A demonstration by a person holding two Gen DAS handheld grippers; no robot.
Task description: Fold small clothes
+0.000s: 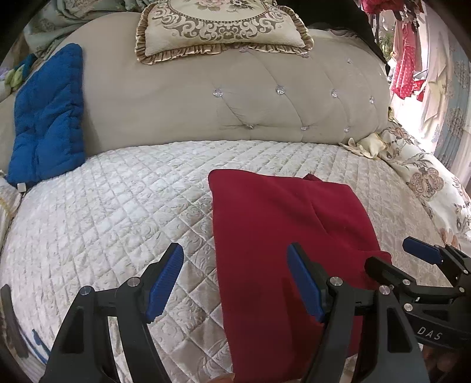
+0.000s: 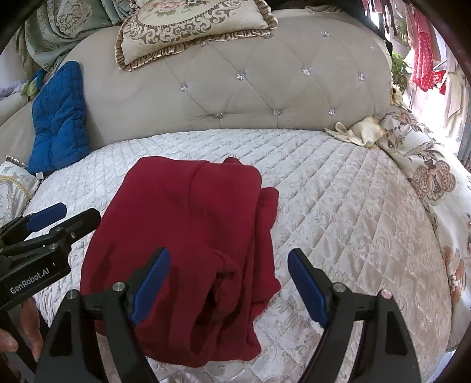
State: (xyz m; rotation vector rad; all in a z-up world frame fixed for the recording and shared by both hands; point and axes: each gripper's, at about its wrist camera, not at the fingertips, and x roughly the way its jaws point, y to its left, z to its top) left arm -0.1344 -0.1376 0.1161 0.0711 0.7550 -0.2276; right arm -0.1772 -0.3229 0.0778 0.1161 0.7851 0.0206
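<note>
A dark red garment lies folded into a rough rectangle on the quilted cream bedspread of the bed. In the right wrist view it fills the centre and lower left of the frame, with a bunched fold along its right edge and lower centre. In the left wrist view the same garment occupies the lower right of centre, its left edge straight and its top corner slightly raised.

The left gripper is held over the bedspread at the bottom of its own frame. Its jaws are spread apart and grasp nothing; the right-hand blue pad sits over the red cloth and the left-hand pad over bare quilting. Whether either pad touches the fabric cannot be told.

The right gripper is likewise at the bottom of its frame, jaws released and wide, the bunched lower part of the garment showing between them, not clamped.

At the top of both frames stands a tufted beige headboard with a frilled patterned cushion resting on it. A blue quilted pad leans at the left. A floral cover lies along the right edge.
</note>
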